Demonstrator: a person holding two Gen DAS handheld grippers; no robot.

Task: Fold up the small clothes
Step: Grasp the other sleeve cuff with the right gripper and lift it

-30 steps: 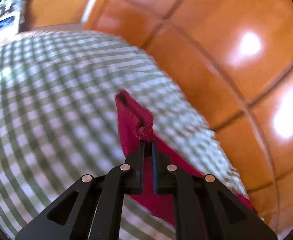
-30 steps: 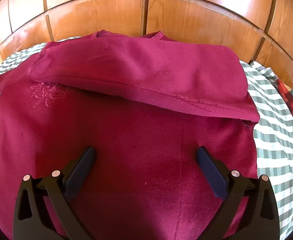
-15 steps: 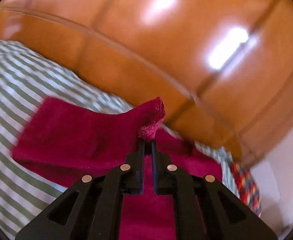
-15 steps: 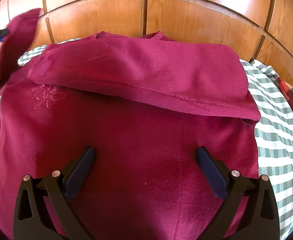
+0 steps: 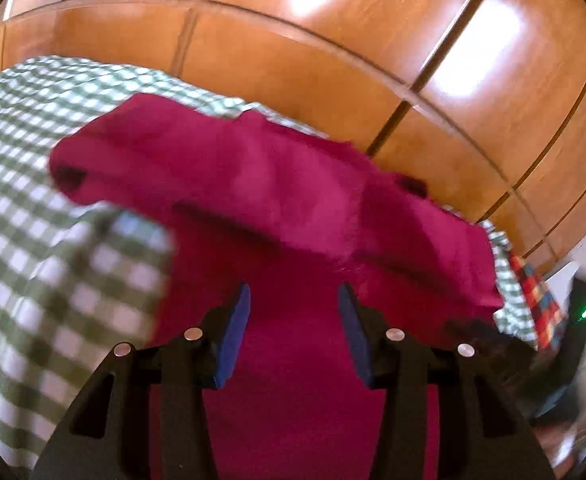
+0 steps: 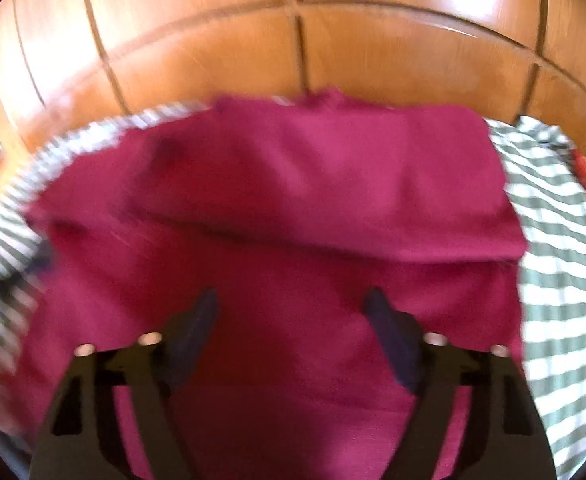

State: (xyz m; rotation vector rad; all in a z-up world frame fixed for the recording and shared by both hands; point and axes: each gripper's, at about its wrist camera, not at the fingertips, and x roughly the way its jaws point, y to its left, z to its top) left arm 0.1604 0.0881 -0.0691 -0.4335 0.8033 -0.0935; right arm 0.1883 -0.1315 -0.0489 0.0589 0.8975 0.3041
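Note:
A crimson garment (image 5: 277, 208) lies on the green checked bedcover (image 5: 45, 184), with both sleeves folded in across its upper part. My left gripper (image 5: 293, 300) is open and empty just above the garment's body. The garment (image 6: 293, 208) also fills the blurred right wrist view. My right gripper (image 6: 291, 304) is open and empty above the garment's lower middle.
A wooden panelled headboard (image 5: 333, 60) rises right behind the bed and also shows in the right wrist view (image 6: 293, 48). A red and blue checked cloth (image 5: 537, 300) lies at the bed's right edge. The bedcover (image 6: 561, 272) extends right of the garment.
My left gripper carried the left sleeve over onto the garment, let it go and opened. My right gripper stayed open and shifted; its view is now blurred.

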